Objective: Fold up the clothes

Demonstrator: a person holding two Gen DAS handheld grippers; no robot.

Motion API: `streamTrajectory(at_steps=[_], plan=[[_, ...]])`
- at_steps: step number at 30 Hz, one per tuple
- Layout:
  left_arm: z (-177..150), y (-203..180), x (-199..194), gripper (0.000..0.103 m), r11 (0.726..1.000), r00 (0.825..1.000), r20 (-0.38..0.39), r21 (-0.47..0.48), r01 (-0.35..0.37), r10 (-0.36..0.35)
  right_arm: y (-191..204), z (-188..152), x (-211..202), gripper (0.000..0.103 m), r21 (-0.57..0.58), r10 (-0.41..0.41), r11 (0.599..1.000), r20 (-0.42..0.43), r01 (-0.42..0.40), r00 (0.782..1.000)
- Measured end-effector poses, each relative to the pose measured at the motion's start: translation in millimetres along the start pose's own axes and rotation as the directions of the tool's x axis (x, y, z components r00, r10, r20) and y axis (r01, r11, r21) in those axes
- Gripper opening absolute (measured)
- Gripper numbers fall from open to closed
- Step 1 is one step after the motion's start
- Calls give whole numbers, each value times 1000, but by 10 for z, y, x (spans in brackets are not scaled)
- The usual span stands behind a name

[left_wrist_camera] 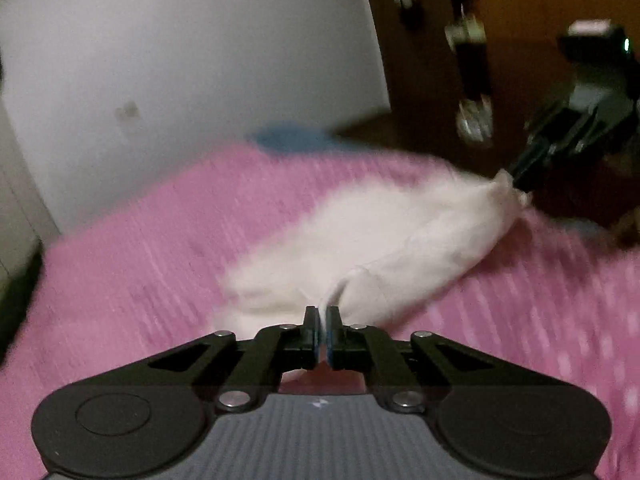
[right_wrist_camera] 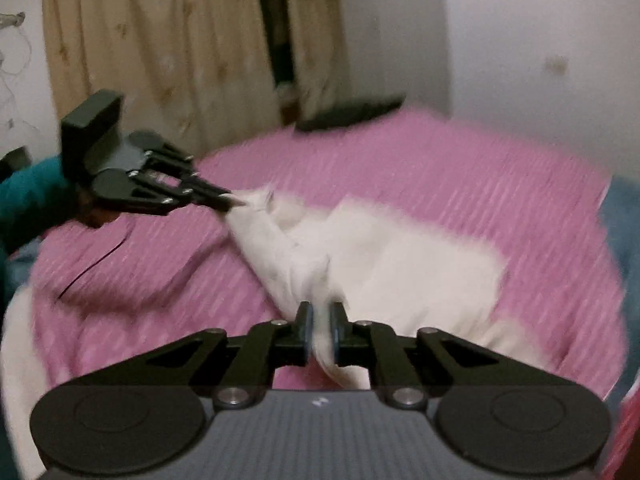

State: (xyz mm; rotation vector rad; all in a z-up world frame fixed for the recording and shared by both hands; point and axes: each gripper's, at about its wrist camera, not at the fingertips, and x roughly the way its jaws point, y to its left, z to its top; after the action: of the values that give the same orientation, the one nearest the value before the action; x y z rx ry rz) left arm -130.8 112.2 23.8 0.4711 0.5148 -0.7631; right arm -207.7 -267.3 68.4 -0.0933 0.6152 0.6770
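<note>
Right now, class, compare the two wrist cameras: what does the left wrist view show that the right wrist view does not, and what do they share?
Only the left wrist view shows the dark wooden furniture with metal handles. Only the right wrist view shows the beige curtain and a teal sleeve. Both show the white garment on the pink bedspread, with the left gripper and right gripper each shut on one end.

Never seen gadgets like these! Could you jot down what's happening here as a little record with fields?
Surface: bed with pink cover
Item: white garment, lying across the cover
Left gripper: closed on one end of the garment
Right gripper: closed on the other end
Background: beige curtain, white wall
Picture quality: blurred
</note>
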Motion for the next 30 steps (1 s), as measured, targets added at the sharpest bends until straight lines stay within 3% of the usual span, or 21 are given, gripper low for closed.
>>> streamTrajectory(at_steps=[4,11,13,16,21,22,26,30], plan=[[-257,-106,1,8,999,995,-89,-44,30,-34,1,-50,-18,13,46,15,999,-27,-14,1000],[220,50,-19,24,994,999,50,-113,-9,14,-132,-11,200,15,98,0,995,-15,2,1000],[320,10,122,24,990,997,67,-138,33,-24,-155,-23,397,15,89,-1,996,-35,4,999],[367,-65,306,24,982,993,84,-160,98,-85,-50,-115,712,15,66,62,996,-102,-55,993],[205,-273,648,32,974,984,-17,-146,175,-179,188,-351,900,21,14,121,993,-210,-120,970],[158,-317,709,33,973,980,-47,-138,184,-192,210,-362,880,21,-6,116,993,-212,-120,970],[163,-208,673,34,974,983,-25,-141,176,-181,90,-278,641,27,23,105,994,-159,-103,982],[308,-13,639,35,971,988,21,-183,152,-150,-236,-193,472,29,97,-7,995,-92,16,996]])
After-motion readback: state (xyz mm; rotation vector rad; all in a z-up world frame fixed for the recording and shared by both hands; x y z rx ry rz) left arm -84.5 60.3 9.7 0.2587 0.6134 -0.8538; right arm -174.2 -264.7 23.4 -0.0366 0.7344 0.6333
